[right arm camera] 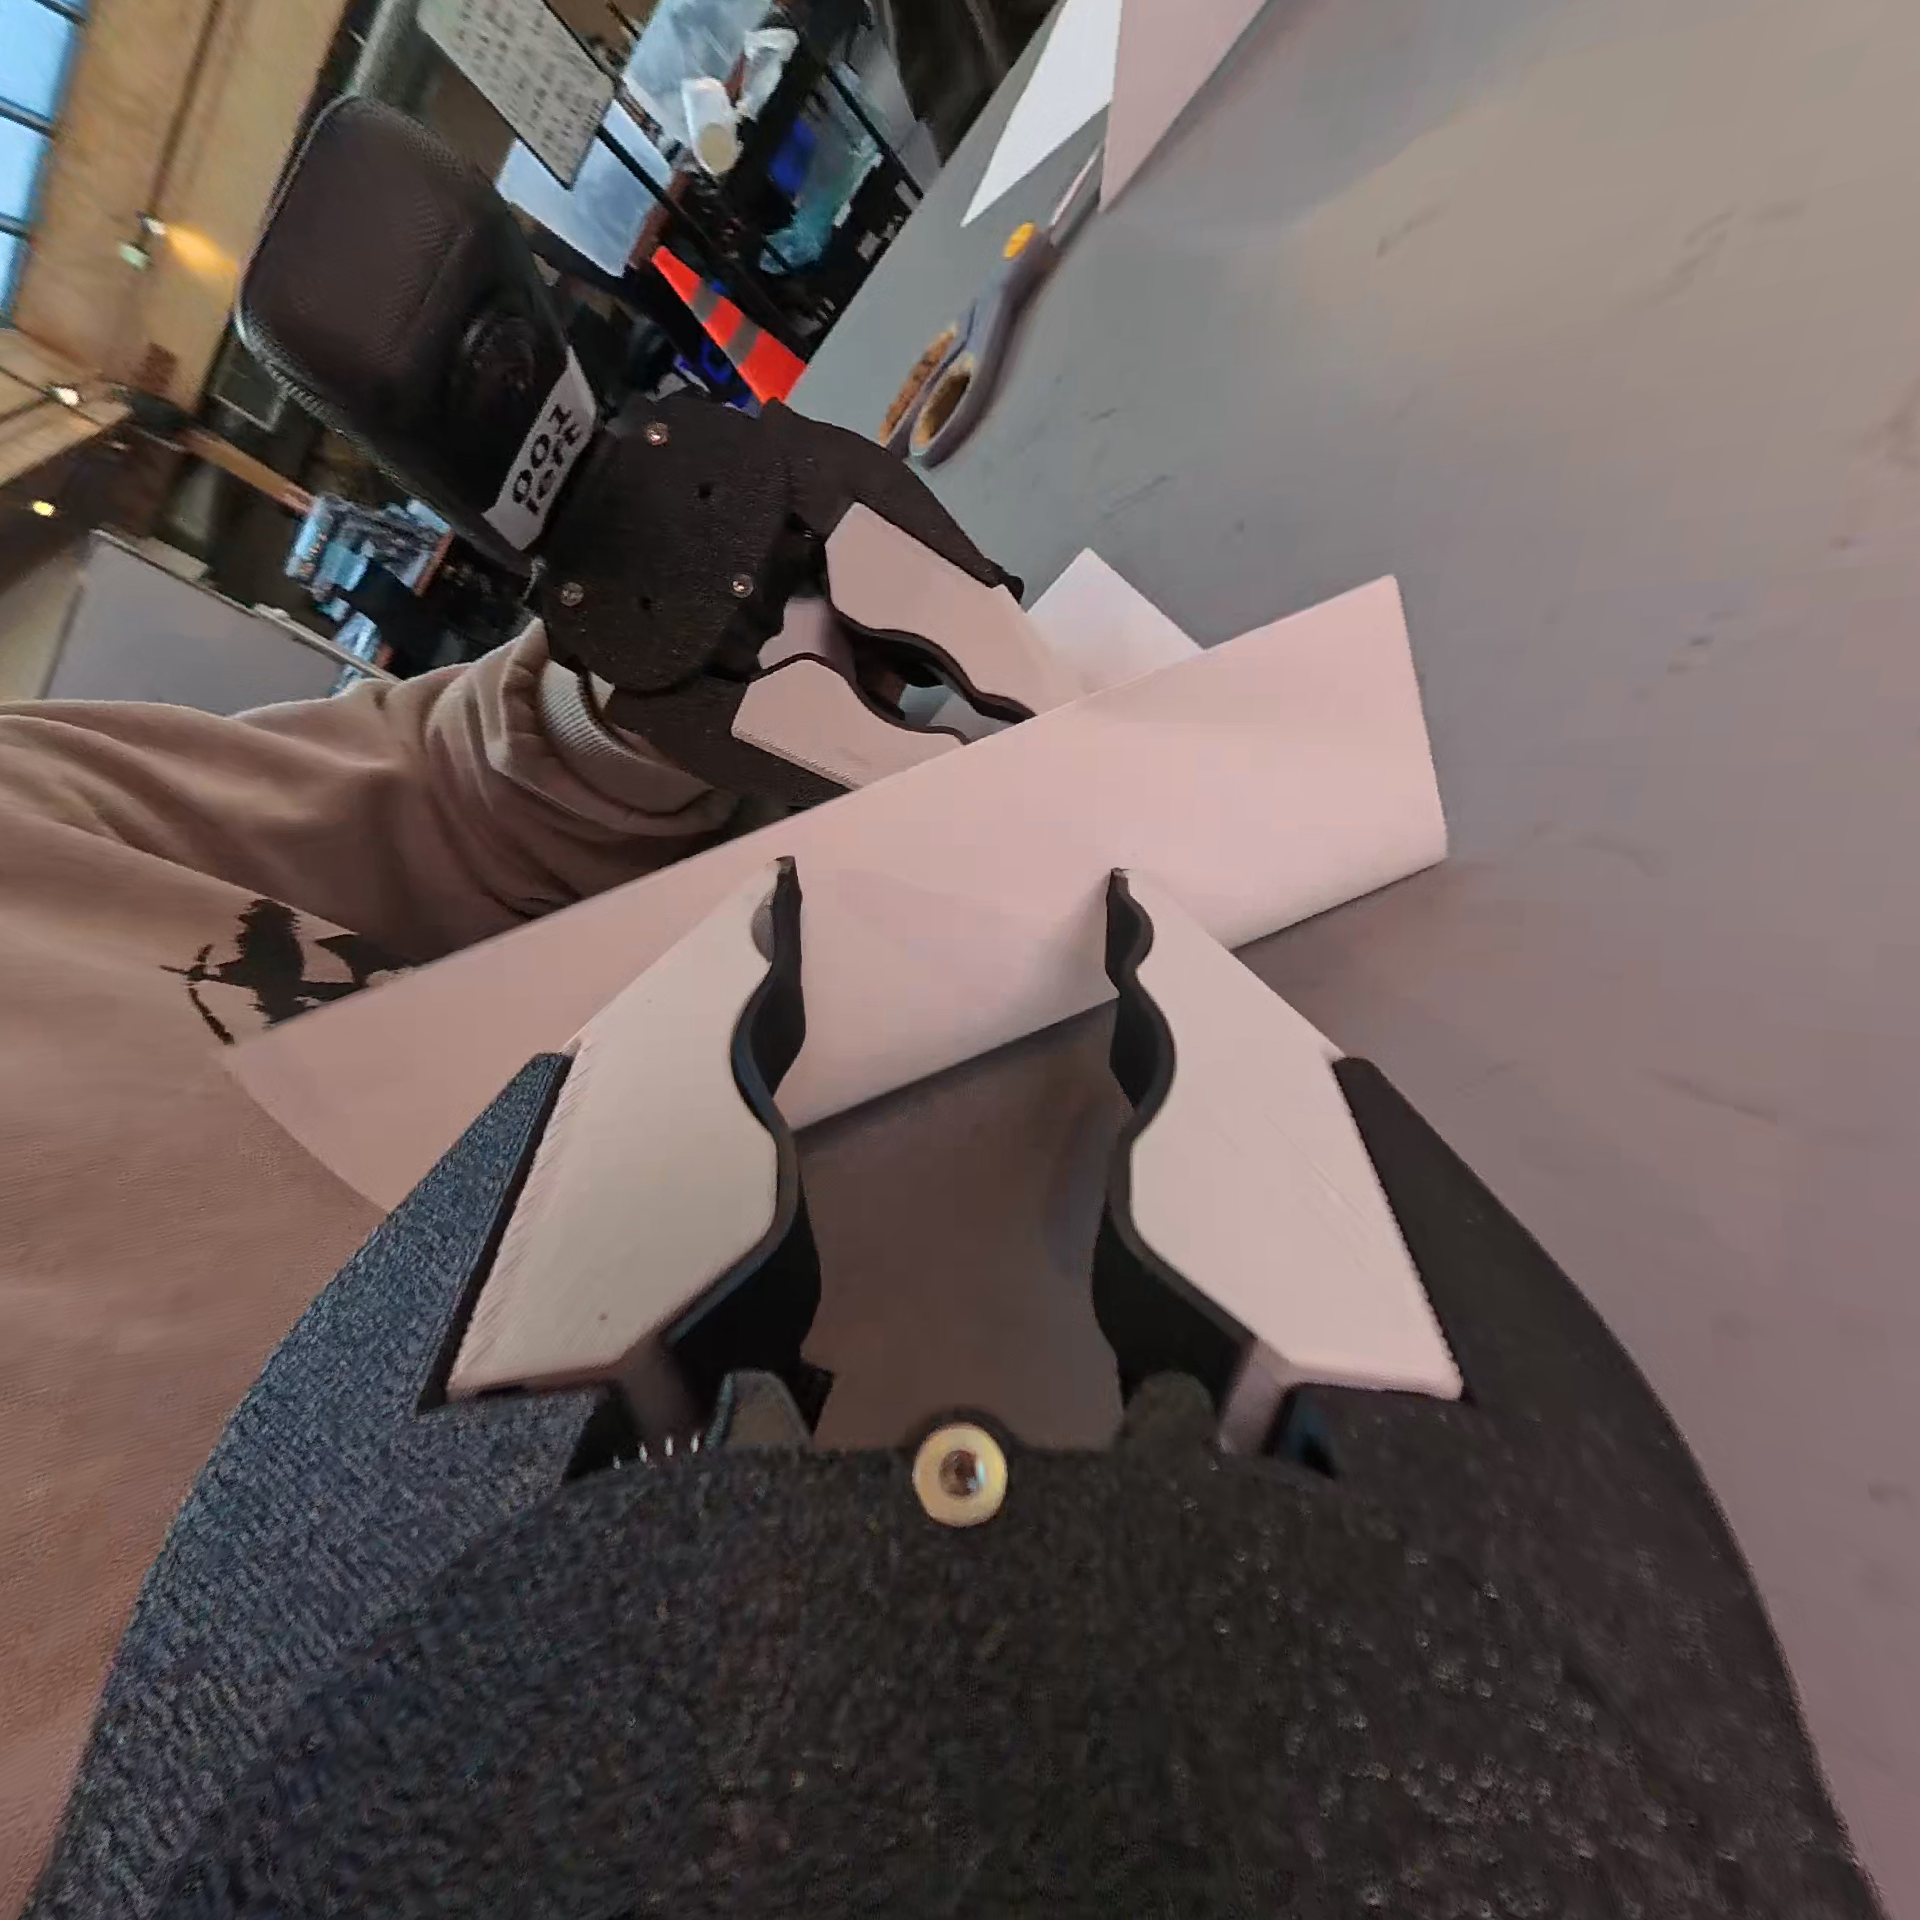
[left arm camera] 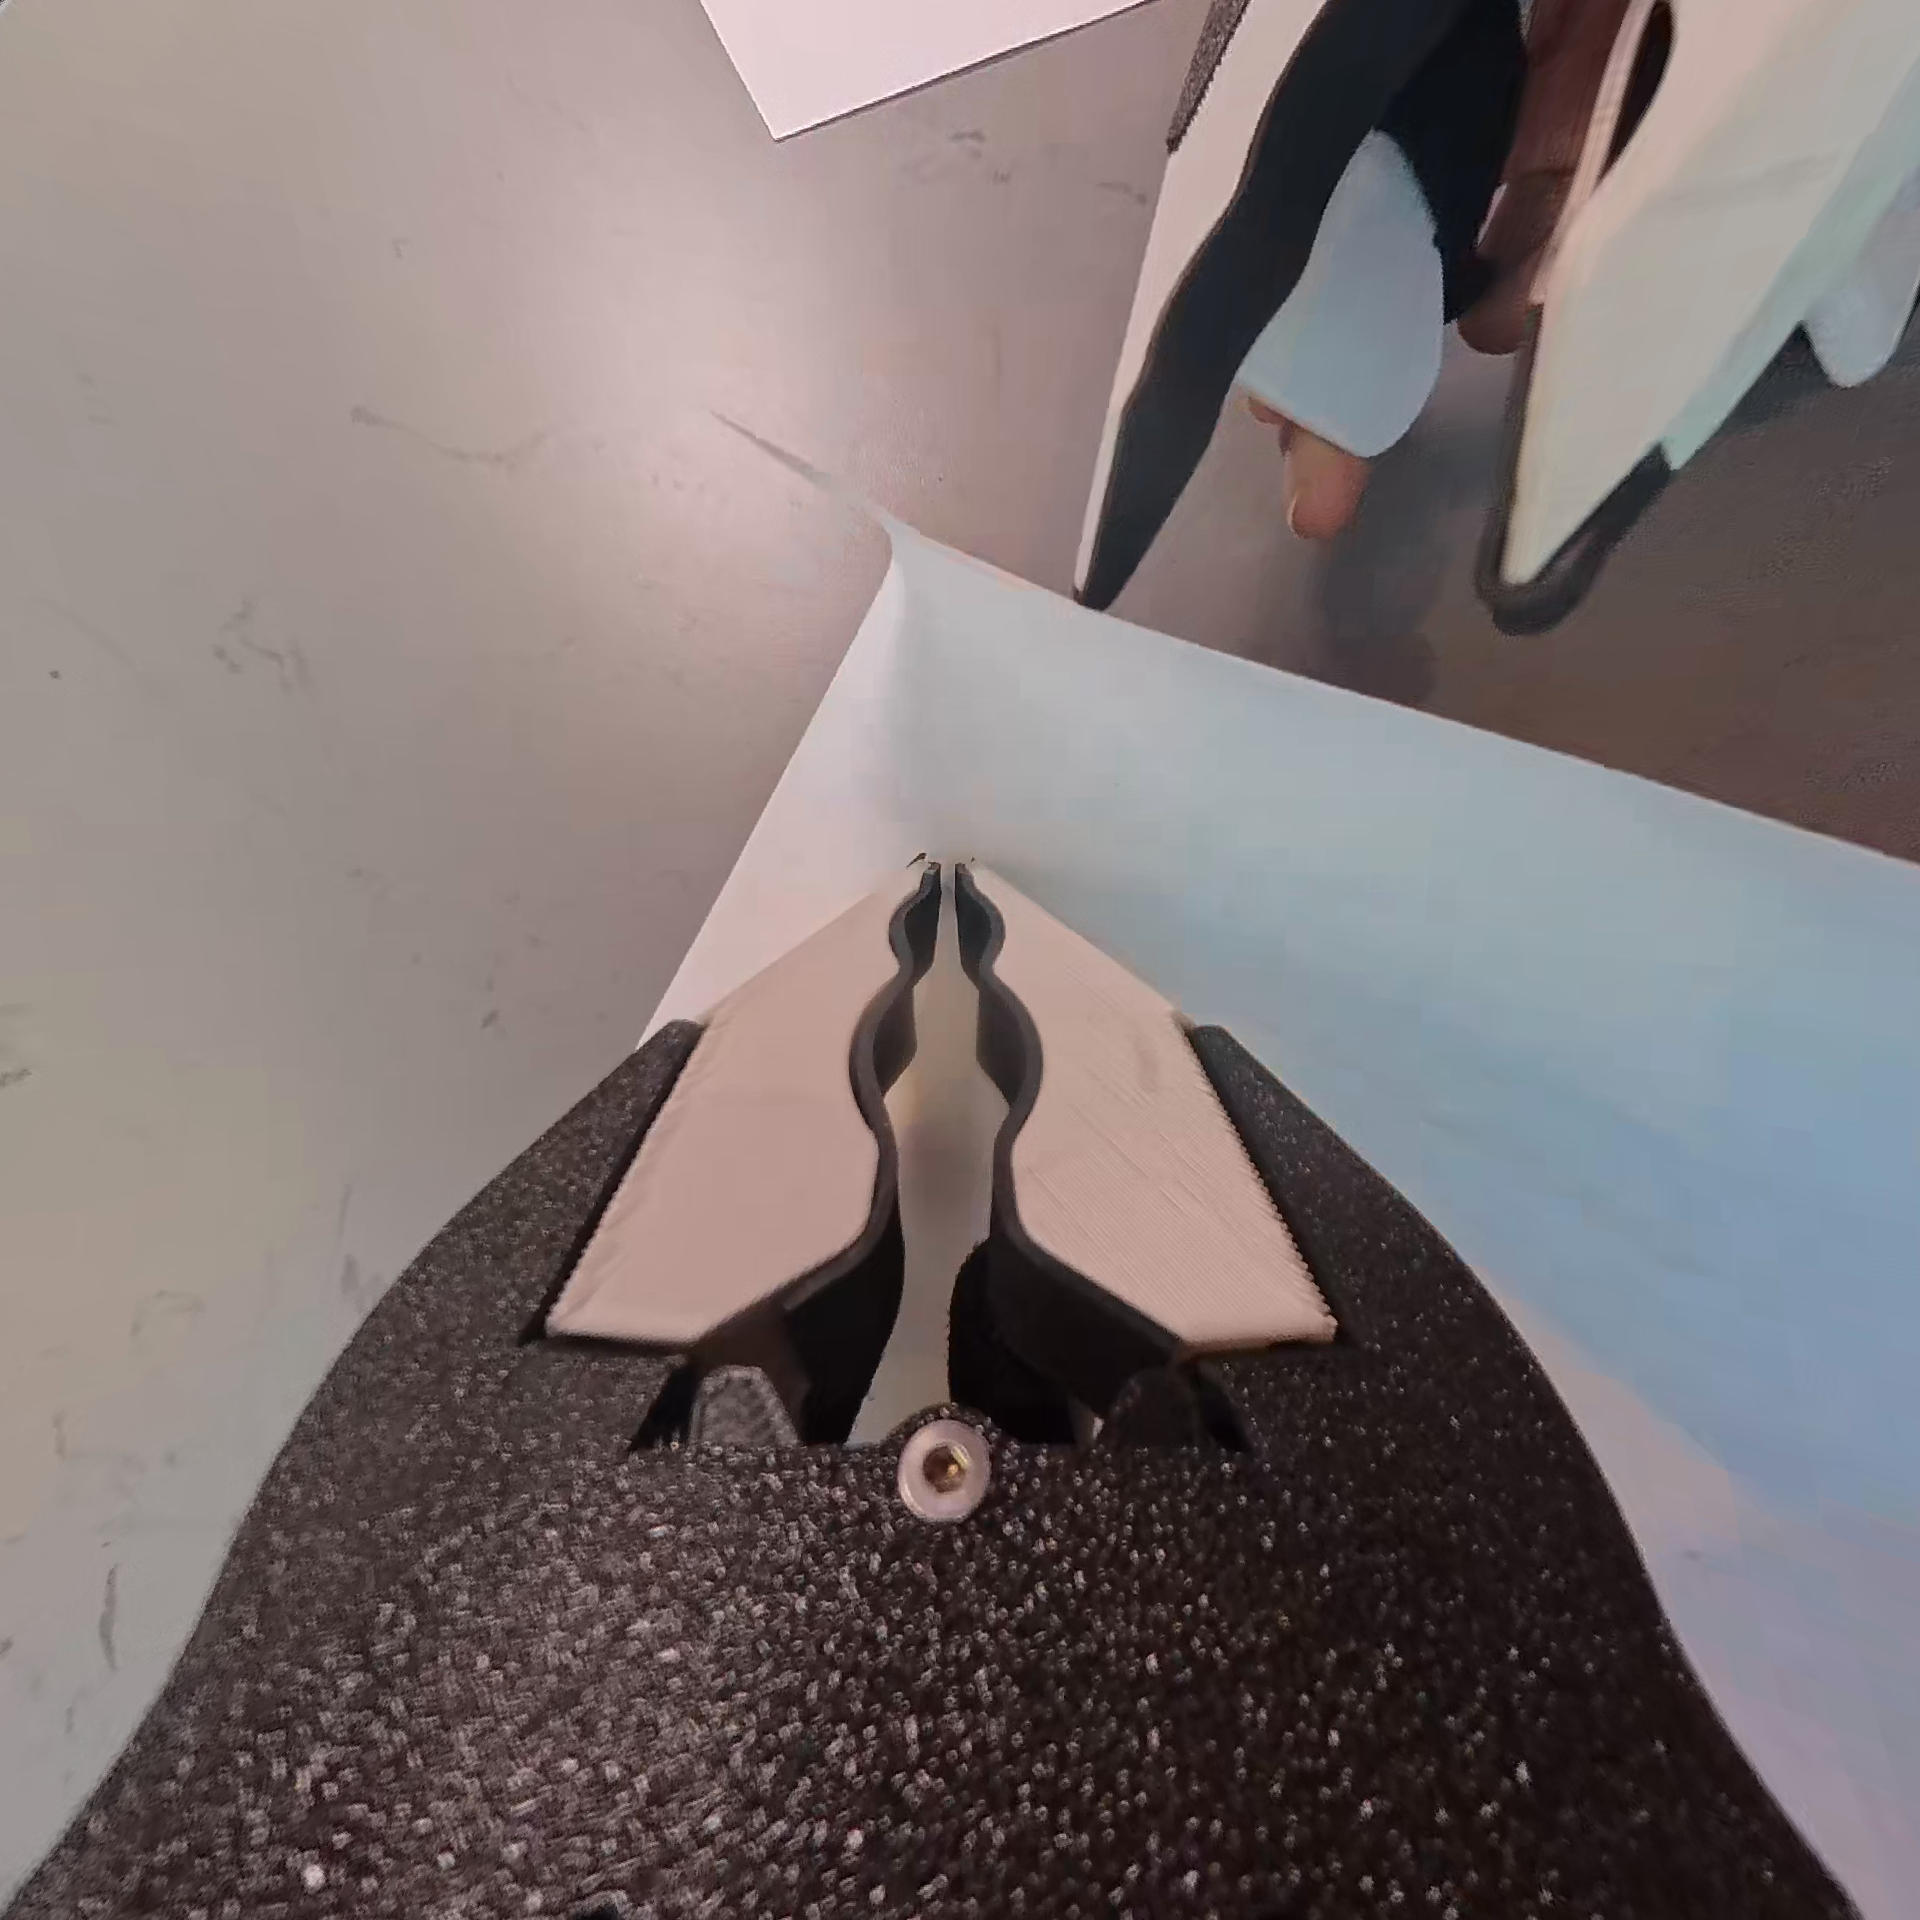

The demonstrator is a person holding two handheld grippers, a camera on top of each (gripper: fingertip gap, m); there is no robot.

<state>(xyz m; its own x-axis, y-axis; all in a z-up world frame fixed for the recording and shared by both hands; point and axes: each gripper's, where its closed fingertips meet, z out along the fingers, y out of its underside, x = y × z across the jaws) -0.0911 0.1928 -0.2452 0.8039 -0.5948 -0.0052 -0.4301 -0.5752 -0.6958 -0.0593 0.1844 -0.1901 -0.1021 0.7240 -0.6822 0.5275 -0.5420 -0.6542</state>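
Observation:
My left gripper (left arm camera: 943, 868) is shut on a white paper sheet (left arm camera: 1351, 935), pinching it at a raised fold so the sheet curves up off the grey table (left arm camera: 416, 520). In the right wrist view the left gripper (right arm camera: 987, 696) clamps the far side of the same folded sheet (right arm camera: 1195, 790). My right gripper (right arm camera: 953, 883) is open and empty, its fingertips at the near face of the sheet, with the paper showing in the gap between them. It also shows in the left wrist view (left arm camera: 1299, 608), beyond the sheet's far edge, with a hand behind it.
Another white sheet (left arm camera: 883, 52) lies farther back on the table; more sheets (right arm camera: 1091, 104) show in the right wrist view. A blue-grey cutting tool (right arm camera: 987, 332) lies near the table edge. A black office chair (right arm camera: 405, 301) and shelves stand beyond. A beige sleeve (right arm camera: 364, 779) is at left. The tips of one gripper are about 7 cm away from the tips of the other.

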